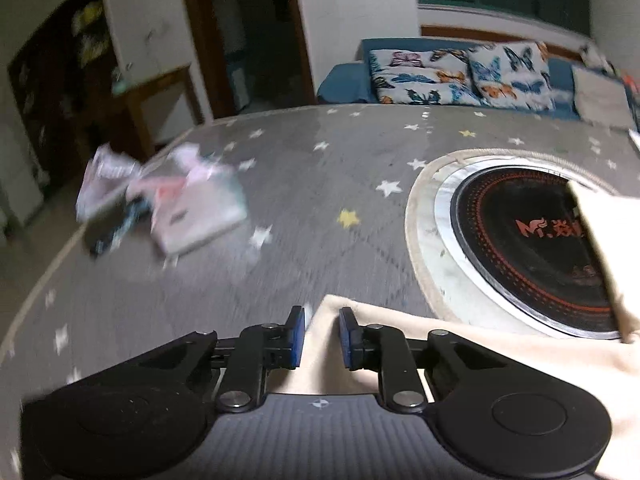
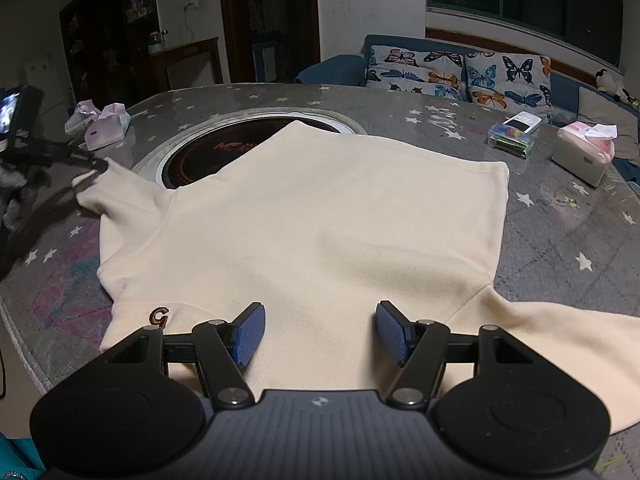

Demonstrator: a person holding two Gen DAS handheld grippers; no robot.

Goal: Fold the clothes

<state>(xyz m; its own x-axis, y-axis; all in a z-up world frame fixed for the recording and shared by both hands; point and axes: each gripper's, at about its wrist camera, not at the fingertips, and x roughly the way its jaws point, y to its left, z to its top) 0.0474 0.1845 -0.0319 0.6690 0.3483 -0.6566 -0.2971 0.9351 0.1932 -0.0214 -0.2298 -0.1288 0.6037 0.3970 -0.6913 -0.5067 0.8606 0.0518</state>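
Right wrist view: right tongs (image 2: 320, 334) agape over cream garment (image 2: 320, 220); left tongs (image 1: 322, 338) ajar astride its corner.

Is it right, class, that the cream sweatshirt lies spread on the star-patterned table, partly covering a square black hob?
Not quite: the hob is round, not square, as the right wrist view shows. The cream sweatshirt does lie spread on the star-patterned table, partly covering it.

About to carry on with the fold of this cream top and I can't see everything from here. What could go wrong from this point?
1. The left gripper has only a thin edge of the cream top between its pads; the cloth could slip out when pulled.
2. Part of the top lies over the round black cooktop; dragging may snag on its rim.
3. The tissue pack lies near the sleeve and could be swept along.
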